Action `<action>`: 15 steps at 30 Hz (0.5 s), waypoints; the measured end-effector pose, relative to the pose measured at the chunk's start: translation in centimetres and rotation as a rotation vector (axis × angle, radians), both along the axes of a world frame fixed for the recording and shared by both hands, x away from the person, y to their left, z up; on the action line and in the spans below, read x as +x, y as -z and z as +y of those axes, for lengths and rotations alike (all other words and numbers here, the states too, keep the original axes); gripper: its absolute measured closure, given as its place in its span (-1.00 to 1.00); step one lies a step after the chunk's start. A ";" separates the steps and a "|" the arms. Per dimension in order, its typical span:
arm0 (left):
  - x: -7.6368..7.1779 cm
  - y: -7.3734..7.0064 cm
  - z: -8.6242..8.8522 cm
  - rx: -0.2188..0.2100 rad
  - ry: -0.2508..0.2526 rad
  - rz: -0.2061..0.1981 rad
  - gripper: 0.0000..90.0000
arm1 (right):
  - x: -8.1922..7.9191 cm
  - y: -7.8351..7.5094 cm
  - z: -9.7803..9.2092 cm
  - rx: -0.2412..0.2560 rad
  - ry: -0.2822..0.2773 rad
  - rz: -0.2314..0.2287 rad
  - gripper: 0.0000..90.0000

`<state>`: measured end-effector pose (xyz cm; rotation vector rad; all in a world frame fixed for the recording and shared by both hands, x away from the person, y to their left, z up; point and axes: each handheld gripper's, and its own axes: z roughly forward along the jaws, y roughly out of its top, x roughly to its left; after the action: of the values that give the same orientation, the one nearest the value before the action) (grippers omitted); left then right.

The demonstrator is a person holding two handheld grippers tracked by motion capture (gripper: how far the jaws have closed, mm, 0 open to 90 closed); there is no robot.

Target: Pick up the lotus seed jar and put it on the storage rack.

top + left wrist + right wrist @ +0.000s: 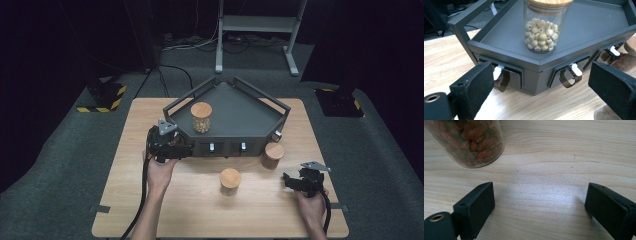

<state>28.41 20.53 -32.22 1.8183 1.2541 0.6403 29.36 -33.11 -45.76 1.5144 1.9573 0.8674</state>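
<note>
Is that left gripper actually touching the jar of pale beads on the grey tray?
Apart. In the left gripper view the left gripper has both jaws open over the table, short of the tray, while the jar stands farther back on the tray floor.

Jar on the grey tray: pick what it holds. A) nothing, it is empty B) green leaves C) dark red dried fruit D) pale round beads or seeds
D: in the left gripper view the glass jar standing on the grey tray is partly filled with pale, cream-coloured round pieces under its wooden lid, some with small holes. The reddish-brown contents belong to another jar standing on the wooden table, seen in the right gripper view.
</note>
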 end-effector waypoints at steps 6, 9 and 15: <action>-0.2 0.6 0.1 -0.002 -0.005 0.004 -0.86 | 0.0 0.0 0.0 0.000 0.000 0.000 -0.82; -0.3 0.9 0.2 -0.006 -0.007 0.002 -0.86 | 0.0 0.0 0.0 0.000 0.000 0.000 -0.81; -0.5 1.5 0.2 0.002 -0.010 0.008 -0.86 | 0.0 0.0 0.0 -0.001 0.000 0.000 -0.82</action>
<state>27.95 20.73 -33.69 1.8196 1.2688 0.6405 29.35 -33.09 -45.76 1.5144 1.9569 0.8667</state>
